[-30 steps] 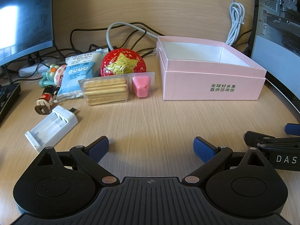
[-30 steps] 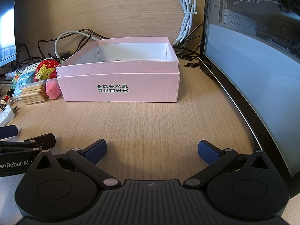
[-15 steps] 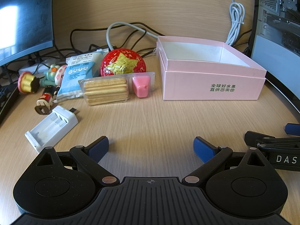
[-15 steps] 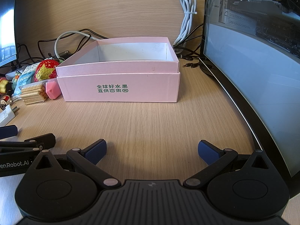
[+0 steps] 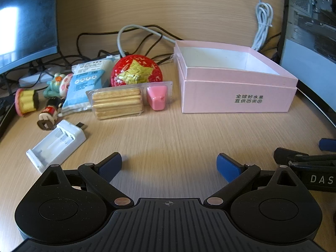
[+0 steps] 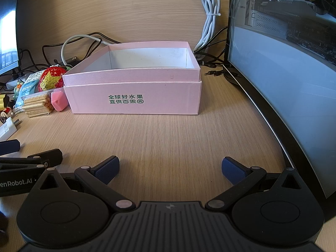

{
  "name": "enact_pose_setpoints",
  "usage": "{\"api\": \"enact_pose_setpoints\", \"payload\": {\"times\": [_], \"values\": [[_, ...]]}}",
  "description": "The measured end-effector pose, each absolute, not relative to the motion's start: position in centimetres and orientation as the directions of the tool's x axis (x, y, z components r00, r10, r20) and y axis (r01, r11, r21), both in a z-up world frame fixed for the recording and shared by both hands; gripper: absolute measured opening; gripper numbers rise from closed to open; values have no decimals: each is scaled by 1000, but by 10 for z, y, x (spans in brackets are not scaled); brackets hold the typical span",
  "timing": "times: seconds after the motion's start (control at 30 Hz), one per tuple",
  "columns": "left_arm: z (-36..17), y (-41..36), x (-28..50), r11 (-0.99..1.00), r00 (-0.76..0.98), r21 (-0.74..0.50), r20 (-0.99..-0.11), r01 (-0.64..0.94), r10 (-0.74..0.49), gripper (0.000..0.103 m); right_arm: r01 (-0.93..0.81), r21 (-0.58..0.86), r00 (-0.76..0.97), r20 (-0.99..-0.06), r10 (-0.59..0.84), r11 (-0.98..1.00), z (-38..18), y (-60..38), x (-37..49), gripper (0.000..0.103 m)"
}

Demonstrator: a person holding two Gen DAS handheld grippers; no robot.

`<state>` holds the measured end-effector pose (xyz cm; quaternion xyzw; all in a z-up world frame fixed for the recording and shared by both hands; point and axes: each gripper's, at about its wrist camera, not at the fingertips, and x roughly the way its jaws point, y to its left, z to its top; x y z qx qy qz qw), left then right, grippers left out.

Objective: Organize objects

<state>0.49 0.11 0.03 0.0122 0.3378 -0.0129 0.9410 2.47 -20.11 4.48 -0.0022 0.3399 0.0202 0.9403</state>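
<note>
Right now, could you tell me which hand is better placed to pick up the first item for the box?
Probably left: its open tongs face the biscuit pack, while the right tongs face the pink box.

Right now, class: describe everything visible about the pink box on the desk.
The pink box looks like cardboard: a shallow tray with a white inside, nested in a slightly wider pink base. It is open and appears empty. Dark green Chinese print marks its front. It sits flat on the wooden desk, beside the biscuit pack.
</note>
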Motion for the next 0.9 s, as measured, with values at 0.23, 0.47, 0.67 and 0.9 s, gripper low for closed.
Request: {"api": "enact_pose_setpoints", "payload": {"times": [0.23, 0.47, 0.67, 0.9], "values": [[5, 10, 9, 994, 727, 4, -682, 110, -78, 99, -27, 9, 727, -687, 25, 1000, 47, -198, 22, 103], [58, 61, -17, 995, 824, -50, -557, 90, -103, 99, -31, 8, 683, -730, 27, 999, 50, -200, 27, 103], [79, 152, 20, 980, 830, 67, -523, -185, 192, 99, -82, 13, 646, -761, 63, 997, 53, -193, 34, 103], [73, 165, 85, 992, 821, -81, -569, -96, 33, 97, -162, -19, 715, -692, 104, 987, 86, -155, 13, 103]]}}
